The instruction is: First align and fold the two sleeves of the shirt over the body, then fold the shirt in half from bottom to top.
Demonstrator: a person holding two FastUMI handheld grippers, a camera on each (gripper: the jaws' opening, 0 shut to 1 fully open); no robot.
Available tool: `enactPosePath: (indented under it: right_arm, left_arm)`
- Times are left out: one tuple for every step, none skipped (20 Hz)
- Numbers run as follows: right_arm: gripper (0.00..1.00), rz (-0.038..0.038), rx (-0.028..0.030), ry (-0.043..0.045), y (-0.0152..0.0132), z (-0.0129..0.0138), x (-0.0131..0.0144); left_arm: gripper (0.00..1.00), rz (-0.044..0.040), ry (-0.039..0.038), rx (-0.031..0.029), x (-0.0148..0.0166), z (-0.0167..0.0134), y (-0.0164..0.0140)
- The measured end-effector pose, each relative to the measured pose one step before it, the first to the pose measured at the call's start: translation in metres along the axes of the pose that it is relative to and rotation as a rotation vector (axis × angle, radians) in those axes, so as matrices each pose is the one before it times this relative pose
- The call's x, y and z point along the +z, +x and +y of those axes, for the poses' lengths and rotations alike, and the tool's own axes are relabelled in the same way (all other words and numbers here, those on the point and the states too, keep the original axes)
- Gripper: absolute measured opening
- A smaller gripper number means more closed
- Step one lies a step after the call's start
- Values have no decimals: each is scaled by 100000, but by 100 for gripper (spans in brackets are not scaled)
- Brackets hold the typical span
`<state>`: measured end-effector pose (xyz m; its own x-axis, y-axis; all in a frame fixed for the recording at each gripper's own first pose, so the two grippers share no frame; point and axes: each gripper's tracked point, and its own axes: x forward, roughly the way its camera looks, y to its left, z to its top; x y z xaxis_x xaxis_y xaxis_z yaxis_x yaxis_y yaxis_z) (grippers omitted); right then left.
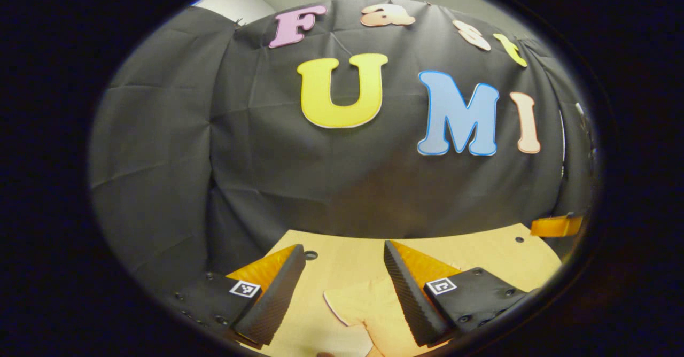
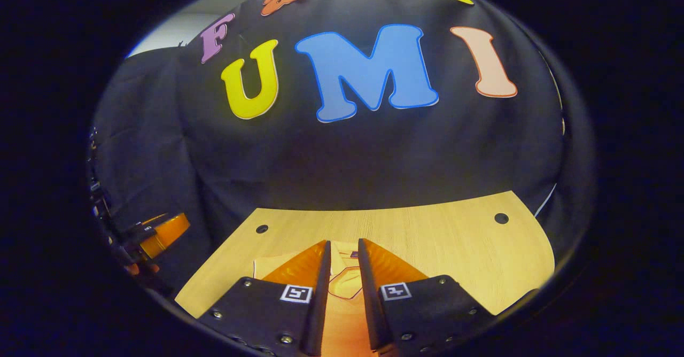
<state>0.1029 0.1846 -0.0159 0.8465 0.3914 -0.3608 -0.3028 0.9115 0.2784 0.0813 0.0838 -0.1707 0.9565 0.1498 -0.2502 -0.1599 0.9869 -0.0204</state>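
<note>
At the bottom of both frames, the pale shirt [image 1: 368, 309] lay on the tabletop [image 2: 427, 239]; my left tongs [image 1: 344, 271] gaped, right tongs [image 2: 342, 263] narrowly parted, empty; folding looked unstarted.

Shirt [image 1: 368, 309] lies flat on counter [image 1: 481, 250]. In left gripper view, sleeve end sits between fingers of left gripper [image 1: 342, 298], nearer right-hand finger; gripper above counter's near part, booth wall behind far edge. In right gripper view, shirt collar lies between narrow-set fingers of right gripper [image 2: 344, 271]; left gripper at far left, off counter's edge.
</note>
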Motion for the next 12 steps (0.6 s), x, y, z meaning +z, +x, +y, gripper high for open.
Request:
enactPosePath:
  right_arm:
    - [32, -2150, -1770, 704, -791, -201, 850]
    - [32, -2327, -1278, 695, -1028, -237, 761]
    - [32, -1723, -1031, 755, -818, 27, 805]
    - [32, -1303, -909, 608, -872, -169, 551]
    - [32, -1312, -1200, 324, -736, -85, 725]
    - [32, -1401, -1532, 243, -700, -388, 500]
    - [32, -949, -1304, 153, -621, -137, 394]
    - [32, -1155, -2427, 156, -788, -406, 330]
    - [32, -946, -2630, -699, -714, -617, 365]
    - [32, -148, -2087, -1227, -703, -528, 73]
    - [32, 459, -2040, -527, -864, -471, -79]
    - [32, 117, -1617, 453, 54, -199, 226]
  left_arm:
    - [98, 1789, -714, -202, -1030, 187, 924]
    - [99, 1691, -928, -181, -1120, 174, 1044]
    - [99, 1806, -1025, 126, -1067, 284, 1083]
    - [99, 1836, -915, 141, -1141, 380, 1065]
    - [97, 2457, -492, 603, -1295, 432, 1076]
    - [97, 2312, -257, 583, -1430, 296, 1034]
    - [98, 2869, -509, 298, -1452, 364, 1079]
    - [97, 4046, -1391, 320, -1761, 525, 1264]
    - [97, 3787, -1796, 72, -1724, 567, 1179]
    - [96, 3864, -1600, 890, -2044, 101, 1665]
    - [95, 2869, -1250, 789, -1606, -58, 1107]
    - [95, 1702, -535, 664, -870, 248, 669]
